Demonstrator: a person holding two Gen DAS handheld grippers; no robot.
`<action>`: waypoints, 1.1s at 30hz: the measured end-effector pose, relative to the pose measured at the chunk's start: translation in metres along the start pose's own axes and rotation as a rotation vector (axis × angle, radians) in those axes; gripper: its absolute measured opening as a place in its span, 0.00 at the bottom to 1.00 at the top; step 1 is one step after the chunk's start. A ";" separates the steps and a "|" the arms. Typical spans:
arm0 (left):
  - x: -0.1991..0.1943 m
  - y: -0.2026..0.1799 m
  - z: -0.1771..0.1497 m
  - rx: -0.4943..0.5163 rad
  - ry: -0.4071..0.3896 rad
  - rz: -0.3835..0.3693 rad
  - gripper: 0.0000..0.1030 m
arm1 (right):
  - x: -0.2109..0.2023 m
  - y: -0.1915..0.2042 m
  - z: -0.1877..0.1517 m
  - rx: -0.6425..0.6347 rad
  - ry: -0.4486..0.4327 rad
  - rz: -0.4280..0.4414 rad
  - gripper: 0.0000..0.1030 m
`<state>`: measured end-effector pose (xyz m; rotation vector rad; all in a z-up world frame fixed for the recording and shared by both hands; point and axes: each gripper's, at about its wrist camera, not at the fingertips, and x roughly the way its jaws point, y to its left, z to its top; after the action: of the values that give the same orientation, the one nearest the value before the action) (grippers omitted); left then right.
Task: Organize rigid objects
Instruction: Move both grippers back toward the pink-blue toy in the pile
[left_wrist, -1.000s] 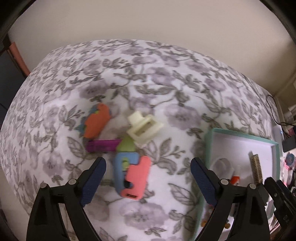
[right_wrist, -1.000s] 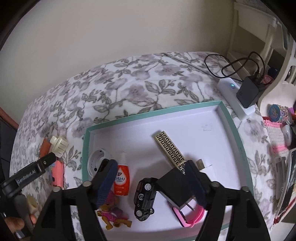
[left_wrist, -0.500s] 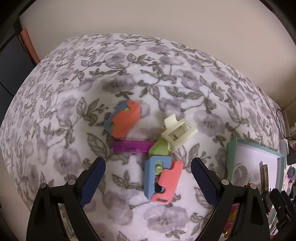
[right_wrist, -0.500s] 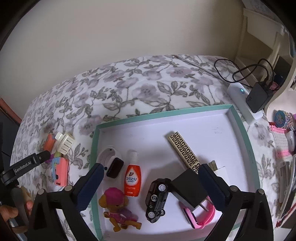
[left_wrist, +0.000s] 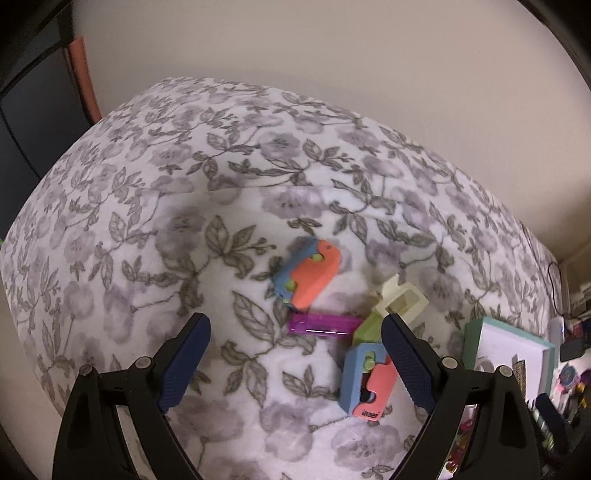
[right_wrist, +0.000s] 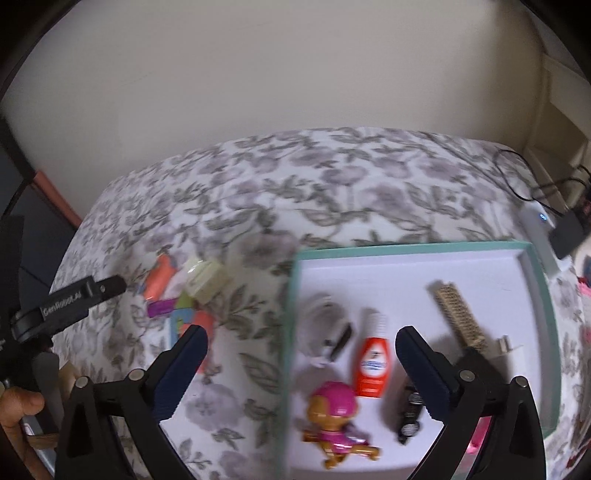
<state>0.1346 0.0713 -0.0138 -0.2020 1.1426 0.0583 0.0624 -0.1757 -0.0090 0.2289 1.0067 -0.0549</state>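
The left gripper (left_wrist: 293, 363) has its fingers wide open and empty above the floral bed cover (left_wrist: 155, 229). The blue and coral plastic block (left_wrist: 364, 382) marked "inaer" lies beside the right finger. The right gripper (right_wrist: 301, 369), open too, hangs over the teal-rimmed white tray (right_wrist: 413, 251) edge.

In your right wrist view, the black arm of the left gripper (right_wrist: 83, 295) carries the white lettering "GenRobot.AI". The red squeeze bottle (right_wrist: 372, 363) in the tray bears a label too blurred for you to read.
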 end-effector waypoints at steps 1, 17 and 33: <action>0.001 0.003 0.001 -0.006 0.005 -0.004 0.91 | 0.002 0.008 -0.001 -0.016 0.003 0.004 1.00; 0.043 0.029 0.005 0.002 0.138 0.047 0.91 | 0.071 0.075 -0.015 -0.094 0.159 0.067 1.00; 0.059 0.058 0.003 -0.085 0.179 0.073 0.91 | 0.118 0.120 -0.021 -0.190 0.194 -0.003 0.89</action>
<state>0.1534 0.1253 -0.0732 -0.2447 1.3267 0.1559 0.1260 -0.0475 -0.0994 0.0592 1.1981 0.0615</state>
